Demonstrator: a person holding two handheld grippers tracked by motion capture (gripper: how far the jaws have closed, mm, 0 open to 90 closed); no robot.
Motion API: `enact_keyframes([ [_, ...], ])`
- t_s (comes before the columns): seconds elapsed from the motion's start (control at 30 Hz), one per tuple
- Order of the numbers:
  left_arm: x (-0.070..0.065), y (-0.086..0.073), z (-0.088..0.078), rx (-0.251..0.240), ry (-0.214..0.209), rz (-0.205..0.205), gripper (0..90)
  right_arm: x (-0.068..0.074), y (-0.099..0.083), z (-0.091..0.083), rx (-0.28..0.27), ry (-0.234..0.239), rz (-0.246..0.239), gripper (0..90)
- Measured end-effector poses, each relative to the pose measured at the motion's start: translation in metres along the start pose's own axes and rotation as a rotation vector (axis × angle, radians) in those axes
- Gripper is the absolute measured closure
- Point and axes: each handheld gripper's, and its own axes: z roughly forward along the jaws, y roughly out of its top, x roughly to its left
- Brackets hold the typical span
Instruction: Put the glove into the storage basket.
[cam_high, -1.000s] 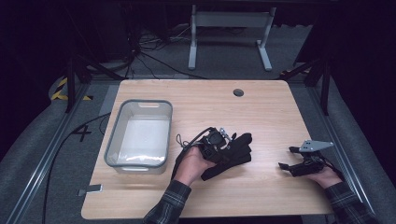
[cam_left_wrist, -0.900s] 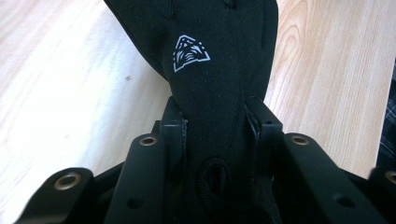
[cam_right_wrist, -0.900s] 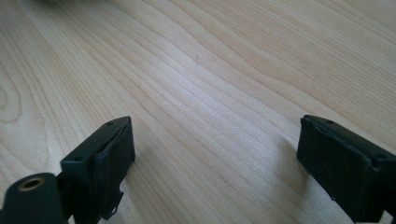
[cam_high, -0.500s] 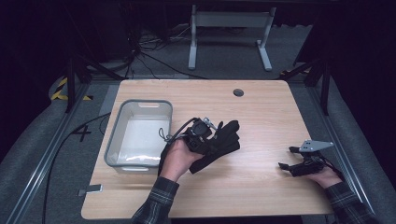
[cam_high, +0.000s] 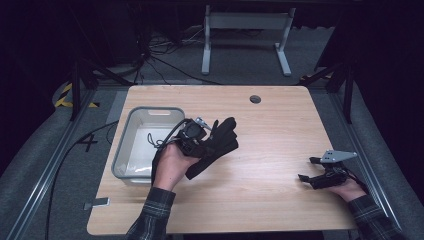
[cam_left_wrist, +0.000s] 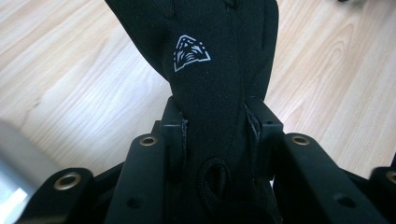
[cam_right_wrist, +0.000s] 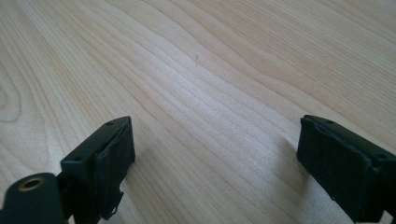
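Clamping black glove | left gripper | fingers pointing away | right gripper released

Glove right of bin (adjacent)

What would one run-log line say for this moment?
left gripper: shut on black glove | beside grey bin | right gripper: open, over table

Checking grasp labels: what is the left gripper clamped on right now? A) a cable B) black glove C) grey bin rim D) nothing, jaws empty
B: in the left gripper view the pads press both sides of the black glove, and the high view shows the left gripper carrying it beside the grey bin.
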Motion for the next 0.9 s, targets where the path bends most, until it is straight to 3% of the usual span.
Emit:
enact_keyframes([
  [0.57, 0.035, -0.035, -0.041, -0.065, 0.093, -0.126, 66.1, 0.0, 0.0, 0.0, 0.0, -0.001, 0.0, 11.7],
  [0.9, 0.06, -0.06, -0.06, -0.086, 0.171, -0.214, 66.1, 0.0, 0.0, 0.0, 0.0, 0.0, 0.0, 11.7],
])
